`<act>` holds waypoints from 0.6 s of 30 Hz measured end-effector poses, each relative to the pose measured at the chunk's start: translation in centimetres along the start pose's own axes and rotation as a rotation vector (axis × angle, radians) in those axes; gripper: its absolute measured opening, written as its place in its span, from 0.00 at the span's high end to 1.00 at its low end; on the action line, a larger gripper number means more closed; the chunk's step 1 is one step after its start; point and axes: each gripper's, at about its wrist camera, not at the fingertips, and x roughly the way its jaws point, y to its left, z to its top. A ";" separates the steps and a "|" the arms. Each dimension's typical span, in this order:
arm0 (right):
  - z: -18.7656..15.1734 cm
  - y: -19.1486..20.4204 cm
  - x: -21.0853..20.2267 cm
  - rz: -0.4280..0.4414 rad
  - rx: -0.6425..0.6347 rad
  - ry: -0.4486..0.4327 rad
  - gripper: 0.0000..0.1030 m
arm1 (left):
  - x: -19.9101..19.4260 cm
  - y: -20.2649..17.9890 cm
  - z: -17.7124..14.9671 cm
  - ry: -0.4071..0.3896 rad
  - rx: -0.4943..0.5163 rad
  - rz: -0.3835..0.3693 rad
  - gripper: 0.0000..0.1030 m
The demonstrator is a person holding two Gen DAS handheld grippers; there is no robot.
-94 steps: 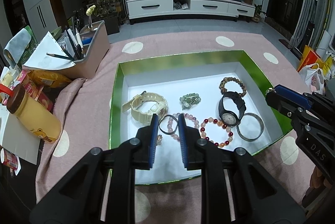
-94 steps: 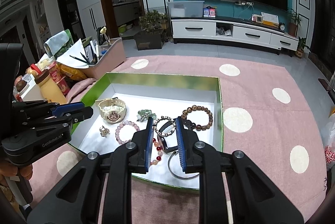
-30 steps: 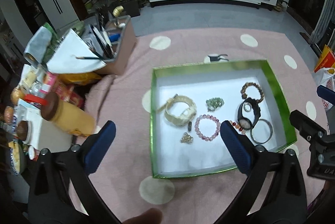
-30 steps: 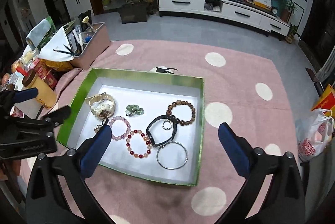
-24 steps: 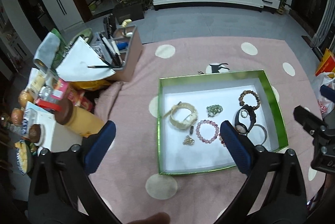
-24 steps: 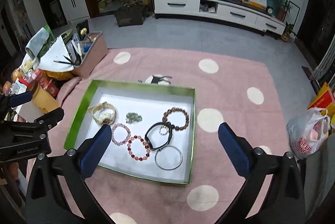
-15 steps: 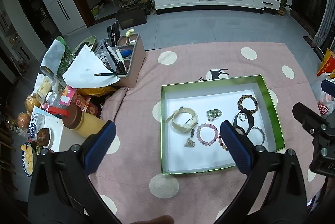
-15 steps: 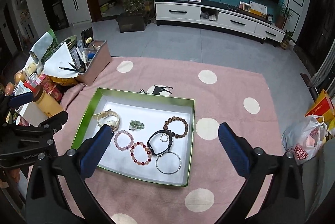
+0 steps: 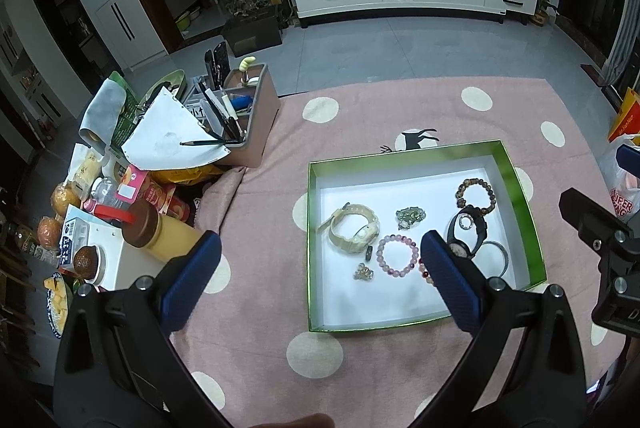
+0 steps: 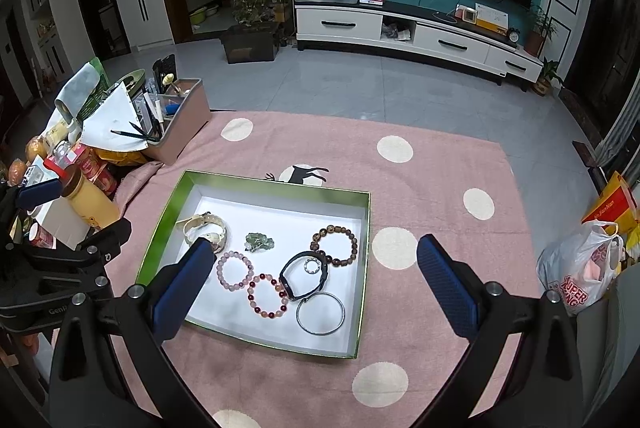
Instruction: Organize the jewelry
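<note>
A green-rimmed box point(image 9: 312, 228) point(image 10: 168, 212) with a white floor lies on a pink dotted cloth. In it lie a cream watch point(image 9: 354, 228) point(image 10: 206, 228), a green stone piece point(image 9: 410, 216) point(image 10: 259, 242), a pink bead bracelet point(image 9: 397, 255) point(image 10: 235, 270), a red bead bracelet point(image 10: 267, 295), a black watch point(image 9: 466, 234) point(image 10: 304, 274), a brown bead bracelet point(image 9: 475, 191) point(image 10: 335, 245), a metal bangle point(image 10: 320, 313) and a small charm point(image 9: 363, 272). My left gripper point(image 9: 318, 284) and right gripper point(image 10: 316, 284) are wide open, empty and high above the box.
A pink-brown organizer with pens and paper point(image 9: 244, 116) point(image 10: 176, 120) stands at the cloth's far left. Snacks, a yellow bottle point(image 9: 160, 232) point(image 10: 88, 198) and a white box crowd the left side. A plastic bag point(image 10: 580, 276) sits at the right. A TV cabinet point(image 10: 416, 32) stands beyond.
Both grippers opened from nearly shut to wide open and rose well above the box, so the box looks smaller. The jewelry has not moved.
</note>
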 end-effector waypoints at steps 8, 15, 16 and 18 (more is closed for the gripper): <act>0.0 0.0 0.0 -0.002 0.000 -0.001 0.01 | 0.1 0.0 0.1 0.000 -0.003 0.006 0.02; 0.0 -0.2 -0.2 -0.005 0.002 -0.004 0.01 | 0.1 0.1 0.1 -0.002 -0.003 0.006 0.02; 0.1 -0.2 -0.2 -0.005 0.001 -0.004 0.01 | 0.1 0.1 0.1 -0.002 -0.003 0.006 0.02; 0.1 -0.2 -0.2 -0.007 -0.001 -0.006 0.01 | 0.0 0.0 0.1 -0.002 -0.001 0.009 0.02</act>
